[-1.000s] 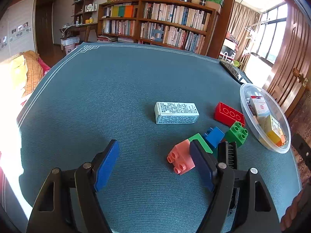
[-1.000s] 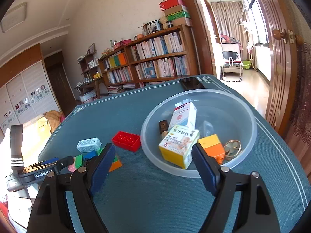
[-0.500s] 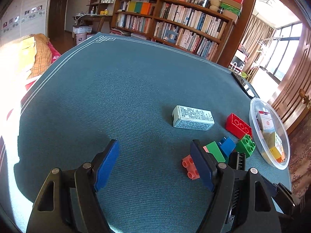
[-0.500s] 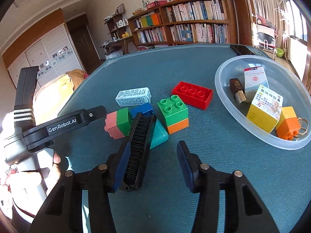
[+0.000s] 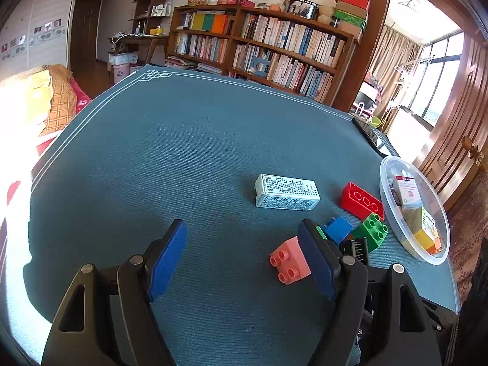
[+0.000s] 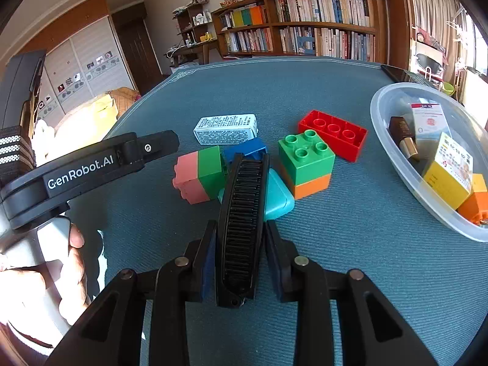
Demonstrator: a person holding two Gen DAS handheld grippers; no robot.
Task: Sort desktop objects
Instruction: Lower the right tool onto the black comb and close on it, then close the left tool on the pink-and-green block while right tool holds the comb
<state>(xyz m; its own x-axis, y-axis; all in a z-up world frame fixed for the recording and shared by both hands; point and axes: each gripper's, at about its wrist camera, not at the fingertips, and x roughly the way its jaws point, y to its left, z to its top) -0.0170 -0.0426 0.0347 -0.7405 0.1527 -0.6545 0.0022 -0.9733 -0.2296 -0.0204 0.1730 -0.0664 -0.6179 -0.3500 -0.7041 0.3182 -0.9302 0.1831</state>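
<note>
My right gripper (image 6: 239, 244) is shut on a black comb (image 6: 244, 213) that lies on the blue table mat, its far end among the toy bricks. Around it are a pink-and-green brick (image 6: 199, 178), a blue brick (image 6: 247, 148), a teal piece (image 6: 277, 199), a green-on-orange brick (image 6: 306, 161) and a red brick (image 6: 332, 134). A white printed box (image 6: 225, 128) lies behind them. My left gripper (image 5: 241, 256) is open and empty, low over the mat, with the pink brick (image 5: 288, 259) just inside its right finger. The white box (image 5: 286, 192) lies ahead of it.
A clear plastic bowl (image 6: 384, 140) at the right holds medicine boxes, a brown tube and an orange brick; it also shows in the left wrist view (image 5: 393, 164). A black phone (image 6: 399, 73) lies at the far right edge. A bookshelf stands beyond the table.
My right gripper swung from the bowl to the bricks and closed on the black comb. My left gripper drew back and shifted a little, staying open.
</note>
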